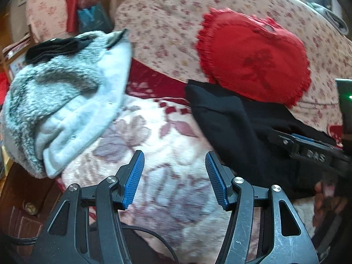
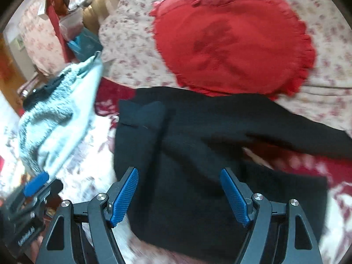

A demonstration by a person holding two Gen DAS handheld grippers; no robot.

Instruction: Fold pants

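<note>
Black pants [image 2: 198, 136] lie rumpled on a floral blanket [image 1: 171, 149], one leg stretching to the right in the right wrist view. My right gripper [image 2: 179, 171] hovers open over the pants' near part, nothing pressed between its blue pads. In the left wrist view the pants [image 1: 231, 118] sit to the right, and my left gripper [image 1: 175, 154] stands open above bare blanket, just left of the pants' edge. The right gripper's body [image 1: 312, 151] shows over the pants, with a hand [image 1: 327, 200] below it. The left gripper's blue fingertip [image 2: 36, 186] appears at the lower left of the right wrist view.
A red heart-shaped cushion [image 2: 233, 41] lies behind the pants on a flowered cover [image 1: 167, 28]. A grey and white fleecy garment [image 1: 63, 101] is piled to the left. Bags and red cloth [image 1: 88, 11] stand at the back left.
</note>
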